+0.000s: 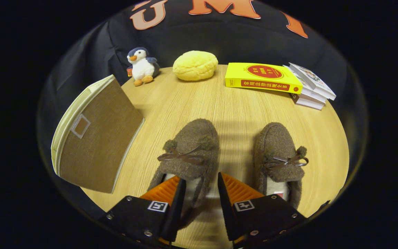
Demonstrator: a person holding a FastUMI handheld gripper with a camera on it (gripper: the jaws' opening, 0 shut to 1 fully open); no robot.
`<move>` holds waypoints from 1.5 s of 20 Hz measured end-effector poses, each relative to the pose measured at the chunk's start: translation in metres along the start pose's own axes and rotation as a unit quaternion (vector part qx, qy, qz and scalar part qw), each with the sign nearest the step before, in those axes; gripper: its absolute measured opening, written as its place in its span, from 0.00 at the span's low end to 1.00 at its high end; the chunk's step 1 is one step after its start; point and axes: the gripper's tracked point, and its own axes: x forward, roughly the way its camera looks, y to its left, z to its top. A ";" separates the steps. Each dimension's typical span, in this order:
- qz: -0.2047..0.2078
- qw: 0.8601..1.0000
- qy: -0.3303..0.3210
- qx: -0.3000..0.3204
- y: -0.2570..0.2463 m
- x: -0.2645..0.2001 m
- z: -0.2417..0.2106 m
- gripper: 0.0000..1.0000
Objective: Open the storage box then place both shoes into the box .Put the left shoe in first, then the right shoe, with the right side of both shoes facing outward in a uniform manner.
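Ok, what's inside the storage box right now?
Can't tell: the storage box has its brown lid side facing the camera, so its inside is covered. Both shoes are outside on the table: left shoe between the open gripper's fingers, right shoe beside it.

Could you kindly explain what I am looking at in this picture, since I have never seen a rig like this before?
There is no robot arm here. A person carries a handheld two-finger tool, and a fisheye camera on it looks forward along the fingers, hence the rounded picture.

The fingers stand open around the heel side wall of the left brown fuzzy slipper with a bow; whether they touch it I cannot tell. The matching right slipper lies beside it on the light wooden table.

To the left of the slippers stands the brown fabric storage box, its lid shut. Beyond the slippers sit a small plush penguin, a yellow bun-shaped soft toy, a thick yellow book and a stack of thinner books.

Nothing is held yet.
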 end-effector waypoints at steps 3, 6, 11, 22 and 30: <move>-0.017 0.999 0.008 0.027 -0.011 0.009 0.001 0.37; -0.028 0.999 0.011 0.038 -0.013 0.015 -0.002 0.24; -0.025 0.997 0.032 0.062 -0.008 0.008 -0.002 0.04; -0.016 0.998 -0.031 0.059 0.056 -0.084 0.078 0.03; 0.056 0.995 -0.072 0.042 0.179 -0.132 0.137 0.03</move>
